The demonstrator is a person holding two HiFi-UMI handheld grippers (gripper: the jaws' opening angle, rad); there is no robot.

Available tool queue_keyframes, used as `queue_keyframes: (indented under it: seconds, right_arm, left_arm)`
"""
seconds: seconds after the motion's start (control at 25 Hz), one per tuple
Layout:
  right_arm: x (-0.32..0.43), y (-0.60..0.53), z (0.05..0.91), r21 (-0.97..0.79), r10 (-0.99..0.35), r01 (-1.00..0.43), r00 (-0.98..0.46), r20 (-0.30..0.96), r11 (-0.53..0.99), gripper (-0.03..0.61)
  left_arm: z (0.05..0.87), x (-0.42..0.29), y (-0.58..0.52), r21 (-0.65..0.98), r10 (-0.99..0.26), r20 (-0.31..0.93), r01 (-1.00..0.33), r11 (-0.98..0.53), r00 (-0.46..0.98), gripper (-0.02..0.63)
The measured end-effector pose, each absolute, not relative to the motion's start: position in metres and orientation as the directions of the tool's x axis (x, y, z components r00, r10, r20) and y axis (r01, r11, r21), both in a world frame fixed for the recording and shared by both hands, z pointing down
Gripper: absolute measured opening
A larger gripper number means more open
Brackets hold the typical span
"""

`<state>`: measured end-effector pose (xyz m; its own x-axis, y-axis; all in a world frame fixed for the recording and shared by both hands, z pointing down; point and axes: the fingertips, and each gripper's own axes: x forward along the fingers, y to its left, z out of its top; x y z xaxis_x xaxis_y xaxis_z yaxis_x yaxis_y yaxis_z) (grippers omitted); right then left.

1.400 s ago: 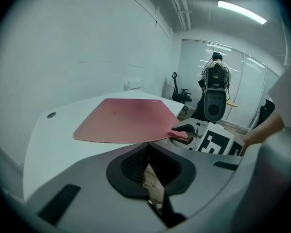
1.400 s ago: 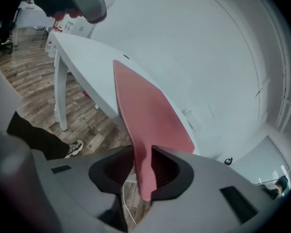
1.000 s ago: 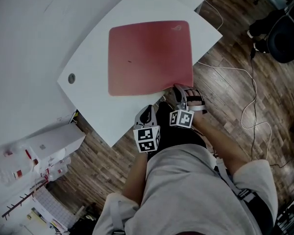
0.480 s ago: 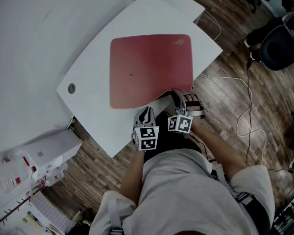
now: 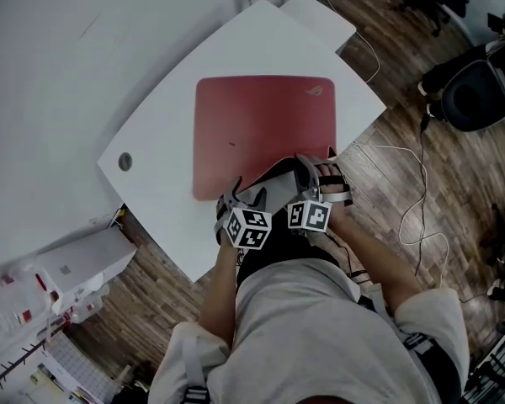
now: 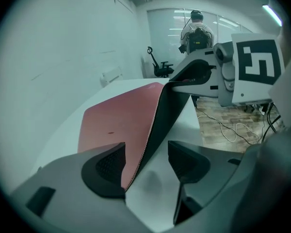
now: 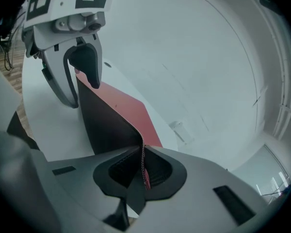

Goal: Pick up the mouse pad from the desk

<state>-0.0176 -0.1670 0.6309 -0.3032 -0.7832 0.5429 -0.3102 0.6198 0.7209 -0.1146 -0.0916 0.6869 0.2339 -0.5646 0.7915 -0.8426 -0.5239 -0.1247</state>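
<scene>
The red mouse pad [image 5: 261, 120] lies on the white desk [image 5: 164, 137], with its near edge peeled up so the black underside shows. My right gripper [image 5: 307, 167] is shut on that near right edge and holds it raised; the pad [image 7: 111, 120] runs straight in between its pads [image 7: 141, 171]. My left gripper [image 5: 234, 196] is at the near left edge and its jaws are opening. The pad's lifted edge [image 6: 136, 130] passes between the left jaws [image 6: 145, 161], close to the left pad, with a clear gap to the right pad.
A round grommet hole [image 5: 124, 161] sits in the desk's left corner. A white box [image 5: 84, 255] and clutter stand on the wood floor at lower left. Cables [image 5: 412, 200] trail across the floor at right, near an office chair [image 5: 480, 91]. A person [image 6: 198, 30] stands far off.
The right gripper has lifted the pad's near edge higher off the desk. The left gripper has moved in to that edge, rolled, and gone from shut to wide open.
</scene>
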Motion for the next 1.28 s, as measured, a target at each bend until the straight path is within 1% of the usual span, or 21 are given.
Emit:
queue_keyframes:
  seconds: [0.24, 0.28, 0.36, 0.48, 0.6, 0.76, 0.96, 1.28]
  right_arm:
    - [-0.025, -0.183, 0.612, 0.730, -0.790, -0.308, -0.313, 0.527, 0.610, 0.057]
    - [-0.027, -0.186, 0.610, 0.730, -0.790, -0.310, -0.313, 0.527, 0.609, 0.057]
    - [-0.030, -0.192, 0.607, 0.728, -0.792, -0.317, -0.310, 0.526, 0.608, 0.057]
    - [-0.033, -0.201, 0.601, 0.731, -0.796, -0.322, -0.308, 0.520, 0.602, 0.057]
    - [-0.036, -0.209, 0.598, 0.733, -0.799, -0.322, -0.301, 0.521, 0.599, 0.057]
    - [-0.041, -0.215, 0.592, 0.728, -0.800, -0.334, -0.292, 0.524, 0.599, 0.057]
    - [-0.047, -0.226, 0.577, 0.732, -0.809, -0.346, -0.284, 0.515, 0.587, 0.057]
    - [-0.043, -0.237, 0.555, 0.719, -0.824, -0.403, -0.248, 0.510, 0.566, 0.054]
  left_arm:
    - [0.687, -0.121, -0.117, -0.176, -0.531, 0.821, -0.791, -0.585, 0.210, 0.267]
    - [0.687, -0.121, -0.119, -0.165, -0.514, 0.830, -0.786, -0.596, 0.215, 0.252]
    - [0.686, -0.120, -0.125, -0.144, -0.492, 0.840, -0.781, -0.608, 0.229, 0.197]
    - [0.684, -0.120, -0.135, -0.170, -0.505, 0.835, -0.769, -0.617, 0.220, 0.131]
    - [0.684, -0.121, -0.143, -0.196, -0.515, 0.831, -0.754, -0.627, 0.212, 0.096]
    - [0.680, -0.126, -0.153, -0.193, -0.525, 0.822, -0.762, -0.618, 0.218, 0.084]
    - [0.667, -0.132, -0.173, -0.193, -0.563, 0.796, -0.790, -0.582, 0.220, 0.074]
    - [0.638, -0.137, -0.203, -0.173, -0.633, 0.737, -0.839, -0.517, 0.238, 0.053]
